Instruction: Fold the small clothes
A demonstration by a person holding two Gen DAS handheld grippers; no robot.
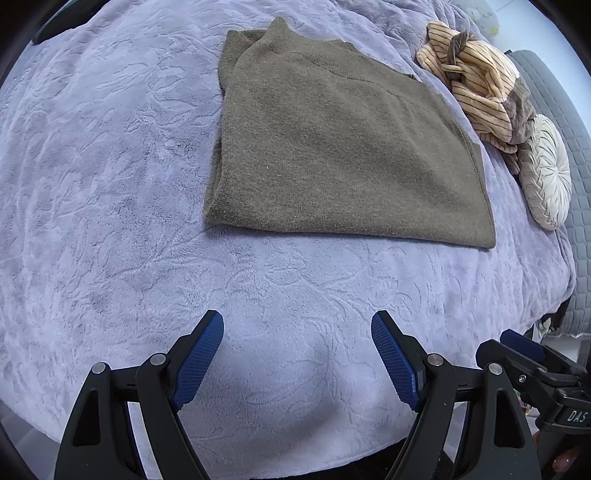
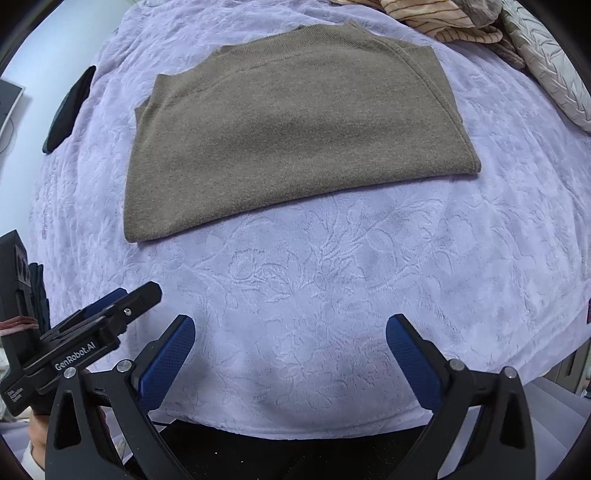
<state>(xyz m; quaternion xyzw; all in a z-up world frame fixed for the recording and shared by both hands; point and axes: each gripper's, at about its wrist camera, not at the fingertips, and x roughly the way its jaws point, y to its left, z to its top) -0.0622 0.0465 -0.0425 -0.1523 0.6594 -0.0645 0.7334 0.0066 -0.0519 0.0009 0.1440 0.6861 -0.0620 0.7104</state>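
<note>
An olive-brown knit sweater lies folded into a flat rectangle on the lavender blanket. My left gripper hovers open over bare blanket near the bed's front edge, well short of the sweater, with nothing between its blue pads. My right gripper is also open and empty, over the blanket in front of the sweater's near hem. Each gripper shows at the edge of the other's view: the right gripper at lower right, the left gripper at lower left.
A crumpled beige striped garment and a round cream pleated cushion lie beyond the sweater's right side. A dark object sits at the blanket's left edge. A grey quilted surface borders the far right.
</note>
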